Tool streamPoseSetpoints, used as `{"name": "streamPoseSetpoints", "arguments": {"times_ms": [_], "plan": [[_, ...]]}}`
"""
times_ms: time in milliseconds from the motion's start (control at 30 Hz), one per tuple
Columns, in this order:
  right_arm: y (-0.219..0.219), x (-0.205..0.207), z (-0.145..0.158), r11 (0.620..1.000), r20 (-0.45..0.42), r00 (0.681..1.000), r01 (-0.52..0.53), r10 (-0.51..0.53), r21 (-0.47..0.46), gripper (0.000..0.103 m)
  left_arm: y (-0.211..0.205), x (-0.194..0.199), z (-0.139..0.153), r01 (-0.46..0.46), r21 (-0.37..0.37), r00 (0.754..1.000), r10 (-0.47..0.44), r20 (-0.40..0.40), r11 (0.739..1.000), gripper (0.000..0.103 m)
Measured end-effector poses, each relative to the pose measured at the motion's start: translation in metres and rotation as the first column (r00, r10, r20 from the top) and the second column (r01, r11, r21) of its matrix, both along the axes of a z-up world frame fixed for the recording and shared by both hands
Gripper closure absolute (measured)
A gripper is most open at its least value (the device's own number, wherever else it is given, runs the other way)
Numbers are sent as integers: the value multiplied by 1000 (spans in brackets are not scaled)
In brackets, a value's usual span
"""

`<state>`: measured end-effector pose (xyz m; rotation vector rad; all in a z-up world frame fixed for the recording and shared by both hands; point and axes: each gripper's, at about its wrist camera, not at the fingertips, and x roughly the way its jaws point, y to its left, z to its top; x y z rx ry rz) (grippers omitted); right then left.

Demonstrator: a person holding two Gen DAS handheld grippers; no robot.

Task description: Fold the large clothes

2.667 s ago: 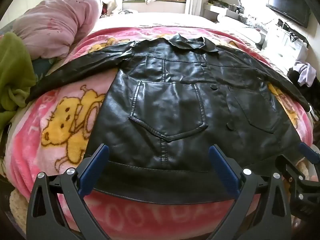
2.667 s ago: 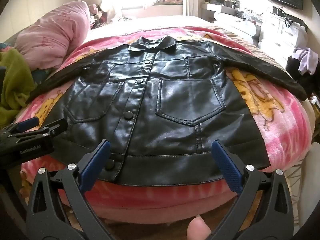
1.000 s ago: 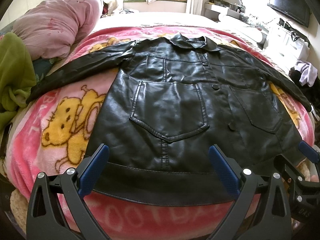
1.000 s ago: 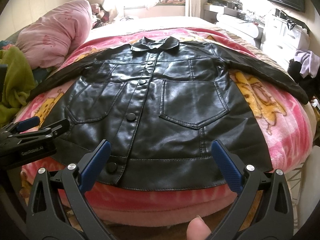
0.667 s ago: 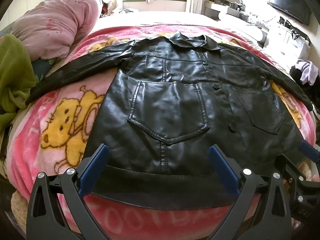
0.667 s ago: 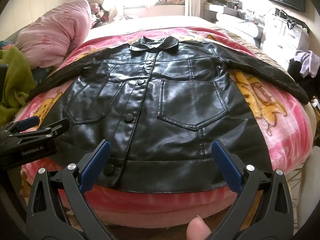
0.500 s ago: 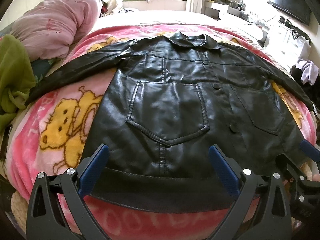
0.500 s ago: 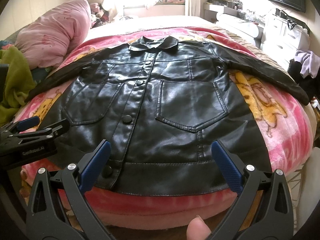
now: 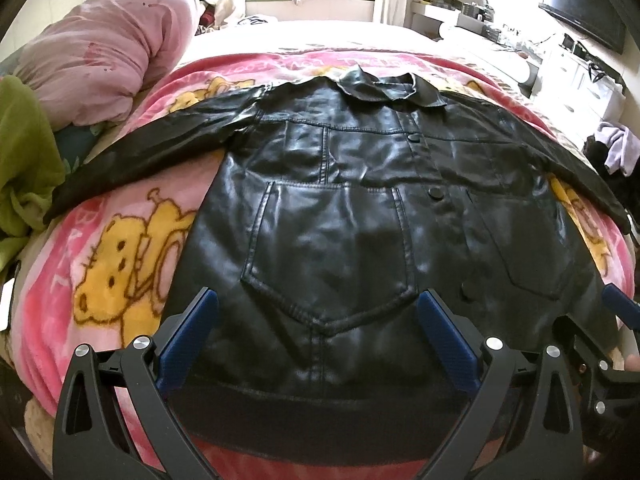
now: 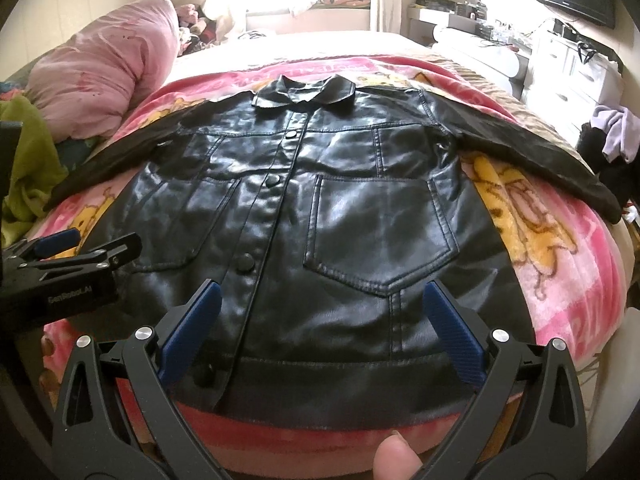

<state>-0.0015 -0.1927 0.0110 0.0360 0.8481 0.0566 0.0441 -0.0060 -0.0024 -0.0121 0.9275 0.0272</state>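
Black leather jacket [image 9: 328,216] spread flat, front up, buttoned, collar far from the jaws, hem nearest, right under both sets of tips; sleeves out wide to either side, left sleeve [image 9: 152,152] running off beyond the left jaws, right sleeve [image 10: 532,148] beyond the right jaws. Left gripper [image 9: 316,332] released, jaws wide apart, nothing btwn them, hovering over hem w/ chest pocket [image 9: 328,252] straight ahead. Right gripper [image 10: 316,320] likewise spread wide & empty, button placket [image 10: 256,236] just inside its left tip, other pocket ahead. Step in hand, by the look of it: lining up for first fold, prob. a grab at hem or a sleeve. To do well: drop low enough to pinch one clean edge, not a bunch; take both layers at hem corners, same depth each side, so fold line stays square; leather is stiff & slick, so close firmly and lift slowly, else slips out. Keep from snagging pink cartoon blanket [image 9: 120,264] under the hem, very close below the tips. Sleeves best brought in across the body before any lengthwise fold. Pink pillow [image 9: 116,52] & green cloth [image 9: 24,160] far off past left jaws, no obstacle
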Motion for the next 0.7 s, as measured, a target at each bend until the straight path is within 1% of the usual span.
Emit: {"name": "streamPoseSetpoints", "arguments": {"times_ms": [267,433,700], "plan": [[-4,25,7,1000,4,1000,10,-10,-2,8,-3,30,5,-5,1,1000,5,-2,1000,4],[-15,49,14,1000,16,1000,19,-19,5,8,-4,58,4,-10,-15,999,9,-38,1000,4],[-40,92,23,997,22,996,82,-82,-15,8,-7,106,11,-21,-28,999,20,-38,999,4]]}}
